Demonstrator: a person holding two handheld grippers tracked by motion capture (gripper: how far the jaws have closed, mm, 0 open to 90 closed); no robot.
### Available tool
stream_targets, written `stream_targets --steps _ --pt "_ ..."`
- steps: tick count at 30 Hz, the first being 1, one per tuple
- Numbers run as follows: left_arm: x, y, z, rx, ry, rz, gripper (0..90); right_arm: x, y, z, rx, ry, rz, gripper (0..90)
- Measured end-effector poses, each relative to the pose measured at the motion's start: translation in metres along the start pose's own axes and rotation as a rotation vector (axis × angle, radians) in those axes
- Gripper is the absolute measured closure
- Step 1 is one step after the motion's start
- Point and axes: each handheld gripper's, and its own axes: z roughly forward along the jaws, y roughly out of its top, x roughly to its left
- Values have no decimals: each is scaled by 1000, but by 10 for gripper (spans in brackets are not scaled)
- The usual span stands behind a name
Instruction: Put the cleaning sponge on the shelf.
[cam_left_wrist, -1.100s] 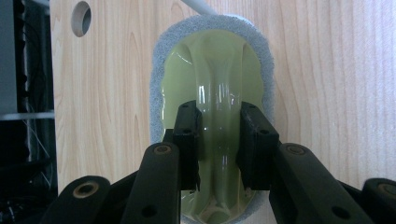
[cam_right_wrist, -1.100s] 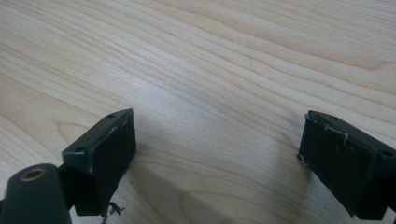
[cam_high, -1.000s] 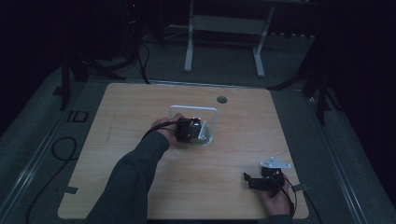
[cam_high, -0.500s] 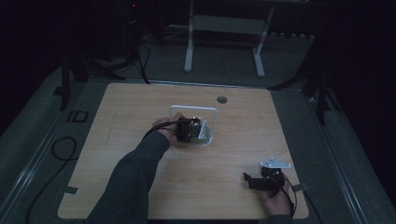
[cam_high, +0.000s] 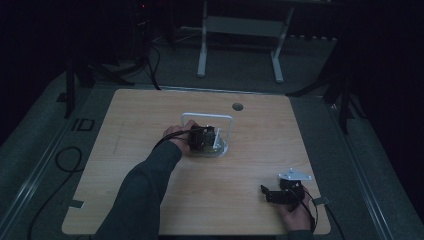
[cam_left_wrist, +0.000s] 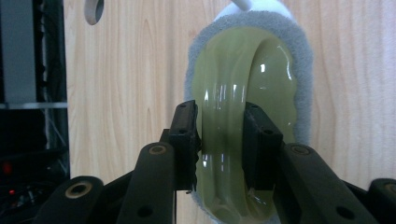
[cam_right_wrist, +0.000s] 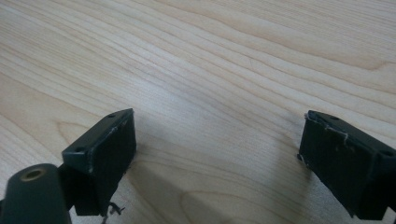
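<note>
- L gripper (cam_left_wrist: 219, 140): jaws clamped on a fold of the yellow-green pad (cam_left_wrist: 243, 107), one black finger (cam_left_wrist: 186, 135) pressed on each side of the raised ridge. Gap narrow, taken up by the squeezed material.
- L jaws have just been opening a bit, with the fold between them & the pads touching it.
- Pad lies on a grey sponge (cam_left_wrist: 301, 70) w/ fuzzy rim showing round it; sponge flat on the table (cam_left_wrist: 140, 70).
- White piece (cam_left_wrist: 254, 4) at 12 o'clock of the sponge, touching its edge; can't tell what it is from the left gripper view.
- High view: L gripper (cam_high: 207, 140) near table centre, over a round clear-looking dish (cam_high: 216, 150), w/ a white wire frame (cam_high: 207, 117) just behind it at 12 o'clock. Too dim & small to tell more.
- Hole (cam_high: 237, 106) in the table at 1 o'clock of the frame, well apart.
- R gripper (cam_right_wrist: 217, 154): jaws wide apart, nothing between them, just bare wood. Fingers (cam_right_wrist: 107, 140) seem to touch or sit just above the table; can't tell which.
- High view: R gripper (cam_high: 272, 194) at 4 o'clock of the table, near its front R corner, well apart from the pad.
- Vs earlier frames: both hands & grippers in the same spots. Dish, frame look unmoved. No visible change in the high view.
</note>
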Motion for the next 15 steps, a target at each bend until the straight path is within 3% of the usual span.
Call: stream_targets --steps 15 --pt "0 -1 -5 -17 38 -13 577 0 0 0 0 0 0 106"
